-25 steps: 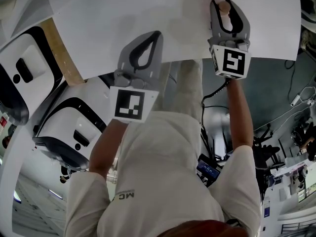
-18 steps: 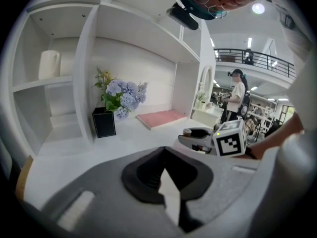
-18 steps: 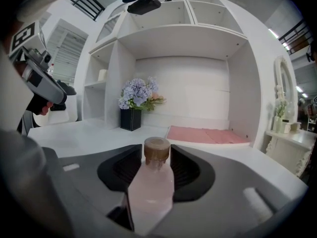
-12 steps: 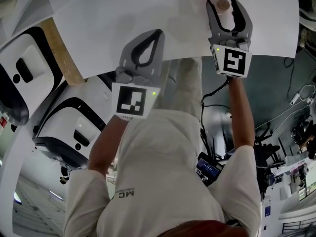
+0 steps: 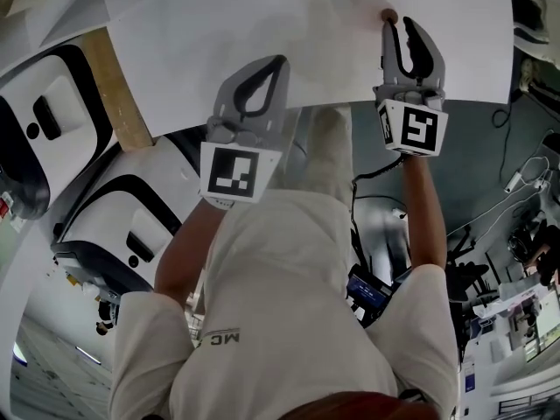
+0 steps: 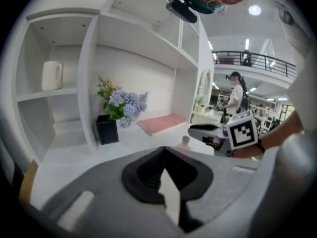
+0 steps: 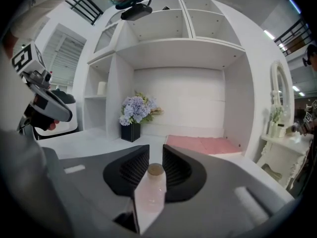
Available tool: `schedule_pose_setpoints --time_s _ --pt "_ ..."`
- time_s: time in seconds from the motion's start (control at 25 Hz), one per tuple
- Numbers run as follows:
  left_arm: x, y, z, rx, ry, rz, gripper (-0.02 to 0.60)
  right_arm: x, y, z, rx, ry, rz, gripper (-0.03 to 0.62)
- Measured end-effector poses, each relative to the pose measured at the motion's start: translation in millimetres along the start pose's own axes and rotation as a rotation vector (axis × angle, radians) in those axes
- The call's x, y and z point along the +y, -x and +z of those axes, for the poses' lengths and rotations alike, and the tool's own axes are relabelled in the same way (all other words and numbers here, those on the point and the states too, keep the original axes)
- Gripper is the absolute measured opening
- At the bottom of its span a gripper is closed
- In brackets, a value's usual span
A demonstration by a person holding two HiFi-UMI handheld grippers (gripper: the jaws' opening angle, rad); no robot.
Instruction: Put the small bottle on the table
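**Head view.** The right claw (image 5: 398, 23) reaches over the white counter (image 5: 262, 16). Its jaws are closing, with a narrow gap left between them. Only the brown cap of the small bottle (image 5: 388, 15) shows, at the tip of the jaw on the picture's left, over the counter. The left claw (image 5: 280, 60) sits over the counter's near edge, well apart from the small bottle, with its jaws together and nothing in them. Left of the counter are a wooden strip (image 5: 114, 86) and two white-and-black machines (image 5: 44, 138).

**Left gripper view.** The left claw's jaws meet at the tips and hold nothing. Beyond them the small bottle stands upright on the counter. The right claw's tips are just above and beside its cap, and no contact can be made out. Farther back a black pot (image 6: 106, 130) holds lilac-blue flowers (image 6: 121, 103), and a pink mat (image 6: 161, 124) lies near it. A white mug (image 6: 52, 76) stands in a left compartment of the white shelf unit (image 6: 143, 38). Behind is an open hall with a railed balcony (image 6: 247, 58), where a person (image 6: 237, 90) stands.

**Right gripper view.** The small bottle shows in the slot between the right claw's jaws, its cap just short of the tips. The ribbed pads (image 7: 132, 168) flank it without visibly pressing on it. A white-framed mirror (image 7: 277, 98) stands at the right.
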State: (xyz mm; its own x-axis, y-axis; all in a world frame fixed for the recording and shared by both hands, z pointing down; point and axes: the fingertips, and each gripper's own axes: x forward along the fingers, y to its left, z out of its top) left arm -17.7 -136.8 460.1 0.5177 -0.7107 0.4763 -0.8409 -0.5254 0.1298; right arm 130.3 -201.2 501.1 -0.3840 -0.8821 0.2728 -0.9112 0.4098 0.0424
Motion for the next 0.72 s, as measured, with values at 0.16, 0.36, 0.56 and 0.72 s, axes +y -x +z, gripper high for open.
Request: schedule_pose_setpoints --time_s 0.16,0.36,0.56,0.72 --pt "-1 16 15 -0.025 -0.006 0.005 0.000 4 18 23 0.008 0.009 0.005 0.018" --pt "-4 37 39 -0.057 -0.025 -0.002 0.000 12 41 60 0.046 0.009 0.027 0.009" --pt "-5 63 62 -0.102 -0.014 -0.014 0.000 26 65 104 0.057 0.032 0.032 0.009" --pt "-13 73 77 -0.123 -0.006 -0.032 0.000 29 82 137 0.034 0.041 0.037 0.009"
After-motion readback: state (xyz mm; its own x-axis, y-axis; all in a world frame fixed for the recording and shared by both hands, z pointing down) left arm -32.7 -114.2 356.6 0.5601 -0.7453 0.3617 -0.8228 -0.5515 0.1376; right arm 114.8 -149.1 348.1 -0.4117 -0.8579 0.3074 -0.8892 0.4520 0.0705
